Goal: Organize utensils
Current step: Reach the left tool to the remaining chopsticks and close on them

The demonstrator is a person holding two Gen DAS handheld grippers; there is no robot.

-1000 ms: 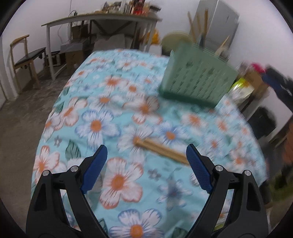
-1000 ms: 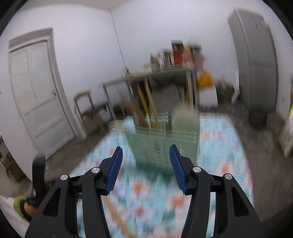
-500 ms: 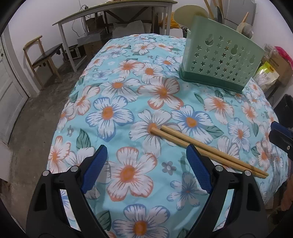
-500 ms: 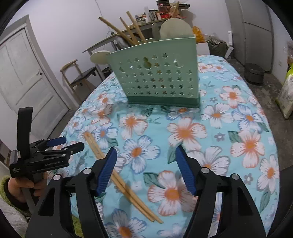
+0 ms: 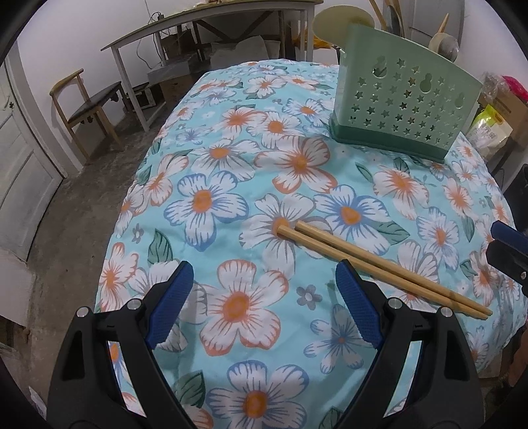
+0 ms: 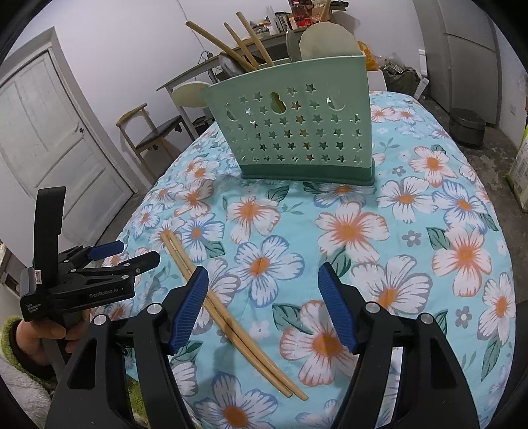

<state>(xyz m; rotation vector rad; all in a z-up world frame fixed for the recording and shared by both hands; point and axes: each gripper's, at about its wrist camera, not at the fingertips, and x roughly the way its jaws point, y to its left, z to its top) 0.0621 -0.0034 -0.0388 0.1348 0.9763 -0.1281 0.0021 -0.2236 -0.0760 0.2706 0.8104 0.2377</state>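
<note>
Two wooden chopsticks [image 5: 379, 264] [image 6: 224, 310] lie side by side on the floral tablecloth [image 5: 231, 204]. A green star-punched utensil holder [image 5: 406, 109] [image 6: 297, 132] stands upright farther back, with chopsticks and pale spoons sticking out of it. My left gripper [image 5: 264, 269] [image 6: 135, 252] hovers open over the cloth, and the chopsticks pass just beyond its right fingertip. Over the thin ends of the chopsticks my right gripper [image 6: 263, 274] [image 5: 508, 244] stands open; they run under its left finger untouched. Neither gripper holds anything.
A person's hand [image 6: 43, 333] in a green-cuffed sleeve holds the left gripper off the table's left edge. A wooden chair [image 5: 85, 109], a long side table [image 5: 204, 19], a white door [image 6: 49, 138] and a grey fridge [image 6: 462, 56] stand around the table.
Both views have tipped down toward the table. My right gripper has sunk toward the cloth and its jaws have widened. The chopsticks now lie close in front of both grippers.
</note>
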